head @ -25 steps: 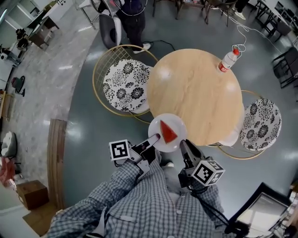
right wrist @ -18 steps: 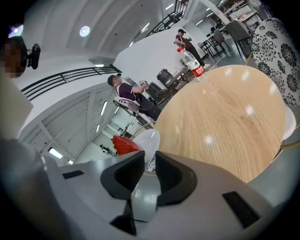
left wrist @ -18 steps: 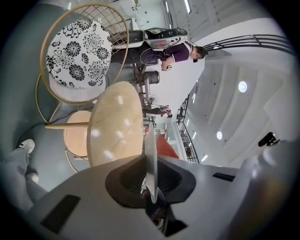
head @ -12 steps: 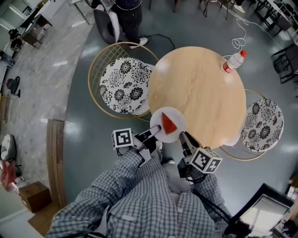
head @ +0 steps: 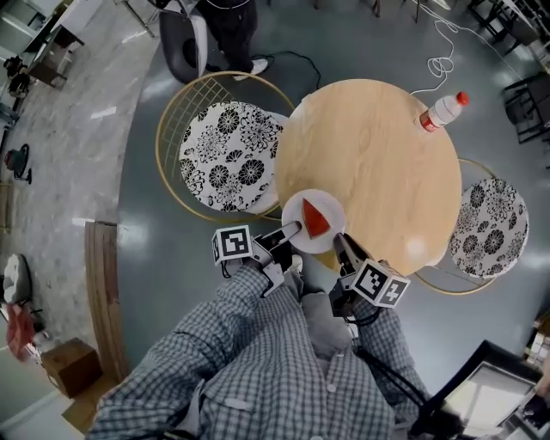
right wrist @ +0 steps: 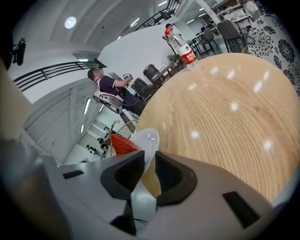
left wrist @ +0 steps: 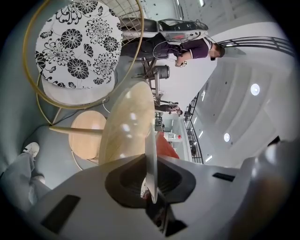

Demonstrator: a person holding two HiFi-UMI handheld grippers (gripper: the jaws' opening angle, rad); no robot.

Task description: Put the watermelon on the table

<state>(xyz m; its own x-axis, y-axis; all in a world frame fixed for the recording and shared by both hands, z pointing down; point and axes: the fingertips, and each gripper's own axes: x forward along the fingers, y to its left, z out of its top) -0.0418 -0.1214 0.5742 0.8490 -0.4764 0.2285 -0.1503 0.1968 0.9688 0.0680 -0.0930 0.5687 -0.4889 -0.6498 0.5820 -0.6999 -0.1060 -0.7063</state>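
A red watermelon wedge (head: 316,220) lies on a small white plate (head: 302,206), which is held between both grippers at the near edge of the round wooden table (head: 369,155). My left gripper (head: 292,230) is shut on the plate's left rim; in the left gripper view the plate (left wrist: 150,154) runs edge-on between the jaws, with the watermelon (left wrist: 165,146) behind it. My right gripper (head: 341,243) grips the near right rim. In the right gripper view the plate (right wrist: 147,140) enters the narrow gap, the watermelon (right wrist: 122,144) sits to its left, and the table (right wrist: 220,108) spreads beyond.
A water bottle with a red cap (head: 443,110) stands at the table's far right edge. Wire chairs with floral cushions stand at the left (head: 228,155) and right (head: 485,228) of the table. A person (head: 228,17) stands beyond the left chair.
Both grippers have carried the plate with the watermelon forward and down, from in front of the table to over its near edge. The grips look the same.
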